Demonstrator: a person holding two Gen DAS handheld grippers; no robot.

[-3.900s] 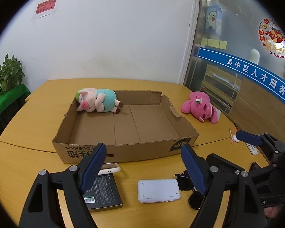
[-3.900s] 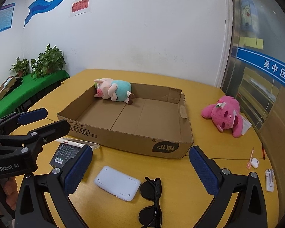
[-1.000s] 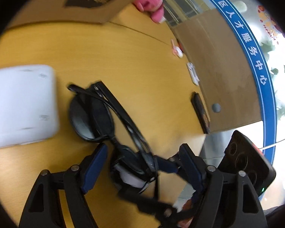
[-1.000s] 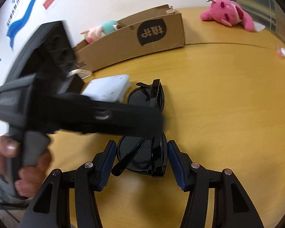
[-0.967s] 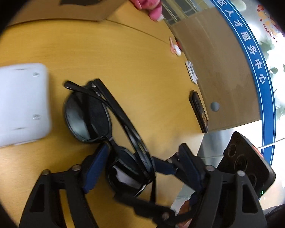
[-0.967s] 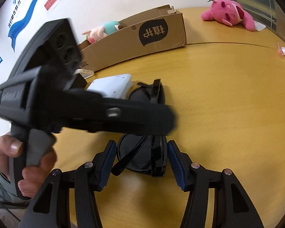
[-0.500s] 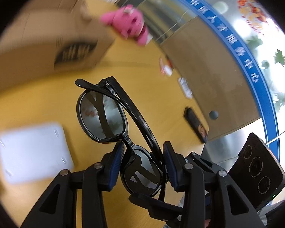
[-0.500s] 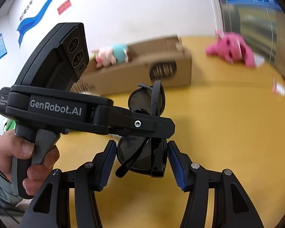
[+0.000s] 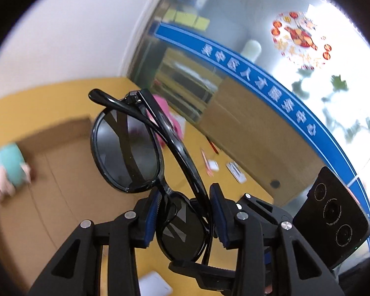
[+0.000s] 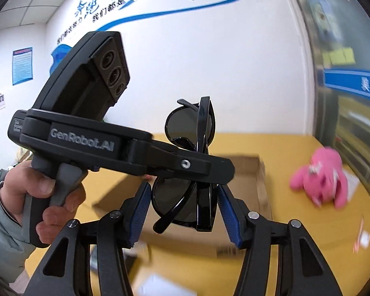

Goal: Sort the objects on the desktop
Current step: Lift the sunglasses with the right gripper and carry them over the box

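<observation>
Two grippers: both of yours are clamped on one pair of black sunglasses (image 9: 125, 148), held in the air above the yellow table (image 10: 308, 234).
Left gripper (image 9: 185, 215): its blue pads (image 9: 153, 215) squeeze the lower lens and folded temples from either side; in the right wrist view the tool crosses in front of the glasses, your left hand (image 10: 46, 197) around its grey grip.
Right gripper (image 10: 185, 208): its pads sit against the lower lens on one side and the folded frame on the other, so it too is closed on the sunglasses.
Sunglasses' axis: the long axis runs away from both cameras and upward, one lens between the pads, the other lens free above them; temples are folded, one tip sticking out at the top.
Cardboard box (image 10: 249, 172): open-topped, on the table behind the glasses, blurred.
Box contents: a blurred plush with a teal body (image 9: 8, 162) lies inside near its far left wall.
Outside the box: a pink plush toy (image 10: 325, 175) lies on the table to the right, apart from the box.
Near edge: a white flat device (image 9: 155, 285) lies on the table under the left gripper, partly hidden.
</observation>
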